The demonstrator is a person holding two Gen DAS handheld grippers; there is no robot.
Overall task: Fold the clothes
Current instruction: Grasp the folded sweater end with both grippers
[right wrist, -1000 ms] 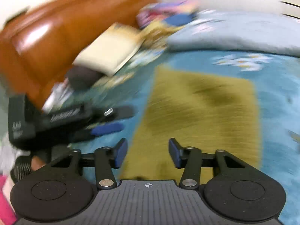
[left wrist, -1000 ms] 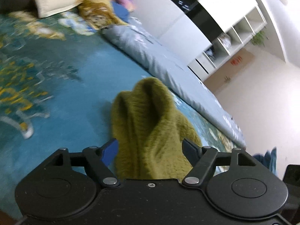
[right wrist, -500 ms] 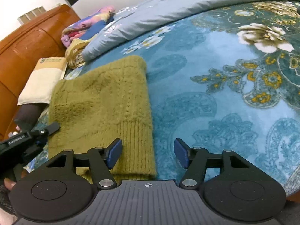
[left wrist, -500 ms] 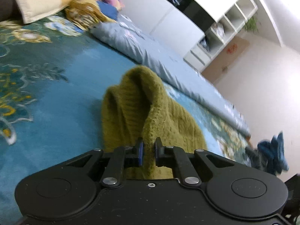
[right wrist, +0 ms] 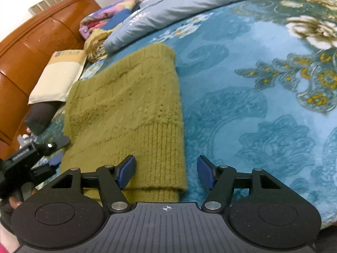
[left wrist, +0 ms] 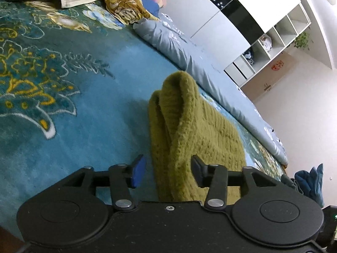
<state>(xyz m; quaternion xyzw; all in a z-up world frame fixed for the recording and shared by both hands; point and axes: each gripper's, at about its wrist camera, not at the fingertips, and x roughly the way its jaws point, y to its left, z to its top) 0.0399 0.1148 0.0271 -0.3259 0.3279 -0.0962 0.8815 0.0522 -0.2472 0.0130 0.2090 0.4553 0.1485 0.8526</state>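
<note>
Nearest the lens, the left gripper had its jaws opening, blue pads apart; the olive knit sweater sat between them, its near edge close to the right-hand pad, and whether that pad touched the wool could not be told; nothing was clamped. In the right wrist view, the right gripper also had its jaws opening, released; the sweater's ribbed hem corner lay between the pads, nearer the left-hand one, and neither pad pressed on it. The sweater itself lay folded on the teal floral blanket, flat in the right wrist view; seen from the left wrist, its far end stood up in a rounded hump of doubled layers. At the left edge of the right wrist view, the other gripper showed black with a blue pad beside the sweater's side; below it, a gloved hand peeked in. Farther off, a grey-blue quilt ran in a long roll along the blanket's far side; a cream pillow rested by the brown headboard; a yellow cartoon-print cloth sat bunched beside the pillow; farthest away, white cubby shelves stood against the wall.
</note>
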